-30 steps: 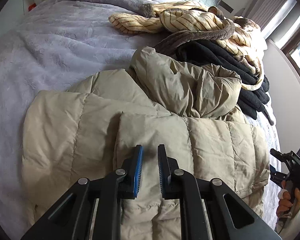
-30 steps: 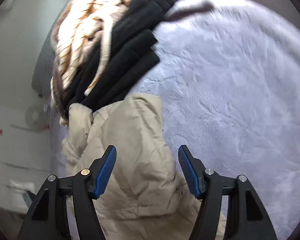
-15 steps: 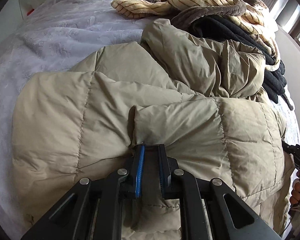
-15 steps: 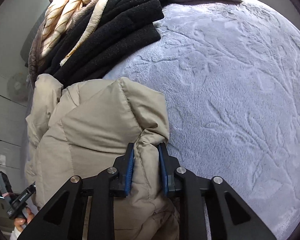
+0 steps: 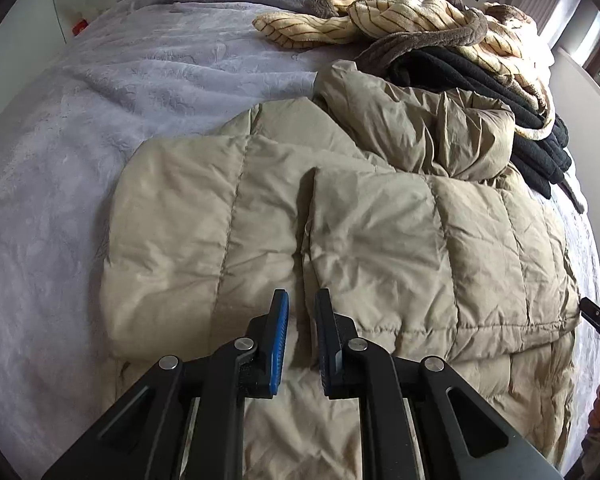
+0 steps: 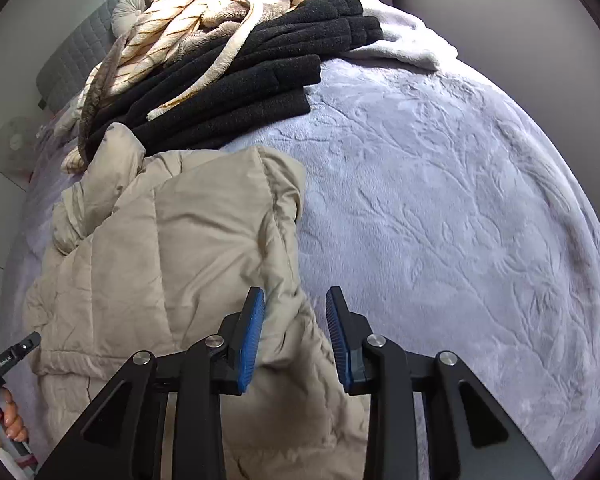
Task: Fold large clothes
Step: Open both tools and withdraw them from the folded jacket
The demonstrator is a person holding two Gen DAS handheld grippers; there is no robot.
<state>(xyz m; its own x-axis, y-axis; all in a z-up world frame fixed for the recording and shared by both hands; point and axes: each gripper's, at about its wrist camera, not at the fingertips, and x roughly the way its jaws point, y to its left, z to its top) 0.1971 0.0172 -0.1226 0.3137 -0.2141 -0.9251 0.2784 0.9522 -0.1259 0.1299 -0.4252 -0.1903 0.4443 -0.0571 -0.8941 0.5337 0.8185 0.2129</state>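
Observation:
A beige quilted puffer jacket [image 5: 340, 220] lies on the bed with one panel folded over its body and its hood bunched at the far end. It also shows in the right wrist view [image 6: 172, 248]. My left gripper [image 5: 300, 320] hovers over the jacket's near part, jaws slightly apart with nothing between them. My right gripper [image 6: 296, 320] is open above the jacket's right edge, holding nothing.
A lavender plush bedspread [image 6: 440, 200] covers the bed [image 5: 120, 92]. A pile of black fleece [image 6: 252, 76] and cream striped blankets [image 5: 412, 20] lies beyond the jacket's hood. A pillow and headboard stand at the far end. A wall runs along the bed's right side.
Both grippers were shut on folds of the jacket half a second ago. They have let go, opened and drawn back; the folded panel now lies flat.

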